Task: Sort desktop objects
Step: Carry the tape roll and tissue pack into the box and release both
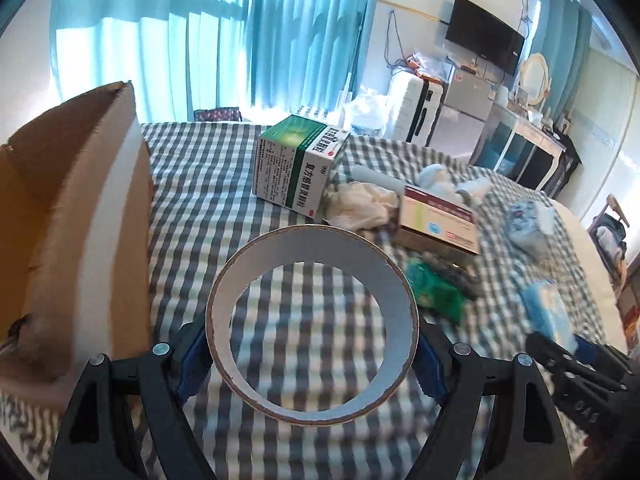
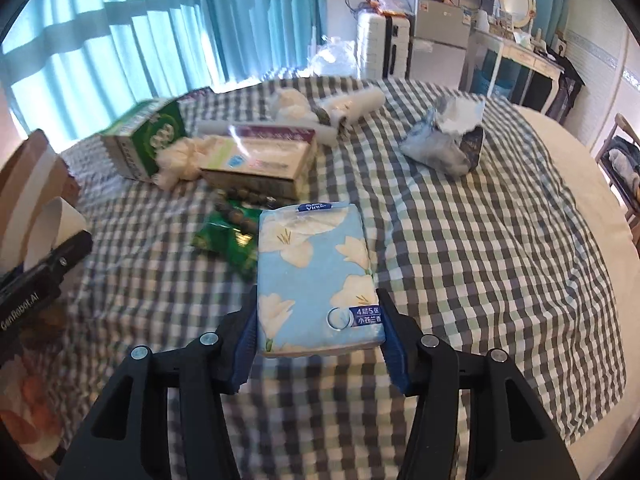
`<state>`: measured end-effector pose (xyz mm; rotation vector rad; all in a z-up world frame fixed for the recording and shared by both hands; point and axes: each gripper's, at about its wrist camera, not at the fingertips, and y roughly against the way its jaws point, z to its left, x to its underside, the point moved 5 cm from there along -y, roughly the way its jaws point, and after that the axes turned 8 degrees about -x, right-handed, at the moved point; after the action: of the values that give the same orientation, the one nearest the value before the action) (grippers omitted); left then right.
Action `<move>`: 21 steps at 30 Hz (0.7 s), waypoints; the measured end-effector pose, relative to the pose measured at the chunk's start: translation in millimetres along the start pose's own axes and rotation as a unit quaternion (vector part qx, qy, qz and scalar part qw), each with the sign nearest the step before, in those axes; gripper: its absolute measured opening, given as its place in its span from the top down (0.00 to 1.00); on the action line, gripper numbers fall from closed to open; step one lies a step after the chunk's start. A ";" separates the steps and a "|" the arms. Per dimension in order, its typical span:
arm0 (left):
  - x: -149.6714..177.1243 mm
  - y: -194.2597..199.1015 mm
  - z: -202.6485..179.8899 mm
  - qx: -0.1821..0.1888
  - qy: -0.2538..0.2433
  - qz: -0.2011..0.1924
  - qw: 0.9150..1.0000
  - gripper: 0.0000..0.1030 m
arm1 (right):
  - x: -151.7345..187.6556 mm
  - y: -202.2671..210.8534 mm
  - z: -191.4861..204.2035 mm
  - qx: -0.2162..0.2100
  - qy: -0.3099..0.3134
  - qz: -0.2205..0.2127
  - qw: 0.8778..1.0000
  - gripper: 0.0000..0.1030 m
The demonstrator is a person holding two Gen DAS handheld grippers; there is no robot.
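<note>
Left gripper [image 1: 312, 364] clamps tape ring [image 1: 312, 324], right gripper [image 2: 318, 340] tissue pack [image 2: 316, 280]

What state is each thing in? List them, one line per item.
left gripper: shut on the tape roll.
tape roll: held off the cloth, empty core.
right gripper: shut on the tissue pack.
tissue pack: held, sealed.
cardboard box: open, flap up.
green medicine box: lying on its side.
maroon-striped box: lying flat, closed.
blue wrapper: torn open, crumpled.
</note>
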<state>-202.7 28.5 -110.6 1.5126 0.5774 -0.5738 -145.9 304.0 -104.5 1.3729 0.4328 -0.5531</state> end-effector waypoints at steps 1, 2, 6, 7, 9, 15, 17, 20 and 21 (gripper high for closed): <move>-0.3 10.2 -1.0 -0.001 -0.003 0.002 1.000 0.18 | -1.2 5.5 3.5 -0.007 0.004 -0.003 1.000 0.48; -1.5 18.3 -1.9 -0.002 -0.008 0.001 1.000 0.18 | -2.1 13.3 9.8 -0.014 0.006 -0.010 1.000 0.48; -3.2 59.1 8.5 -0.021 -0.015 -0.012 1.000 0.18 | 0.3 40.8 33.4 -0.057 0.001 -0.025 0.998 0.48; -4.7 69.7 12.9 -0.019 -0.011 -0.016 1.000 0.18 | 0.0 48.3 40.2 -0.064 0.003 -0.032 0.997 0.48; -6.6 87.0 21.2 -0.022 -0.006 -0.024 0.999 0.18 | -3.4 63.1 53.5 -0.072 0.012 -0.045 0.996 0.48; -13.7 125.8 55.7 -0.043 0.009 -0.045 0.998 0.18 | -11.8 106.3 90.5 -0.112 0.025 -0.079 0.990 0.48; -17.4 133.4 70.1 -0.049 0.019 -0.051 0.997 0.18 | -13.0 115.1 104.1 -0.119 0.038 -0.084 0.989 0.48; -22.9 142.1 92.7 -0.064 0.033 -0.056 0.996 0.18 | -15.5 124.0 124.3 -0.133 0.053 -0.087 0.986 0.48; -25.9 143.7 103.2 -0.069 0.039 -0.056 0.995 0.18 | -16.6 125.6 130.9 -0.139 0.056 -0.086 0.985 0.48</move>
<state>-126.2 -77.4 11.5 1.3837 0.7519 -0.5518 -87.5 189.9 24.9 1.1073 0.6989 -0.5360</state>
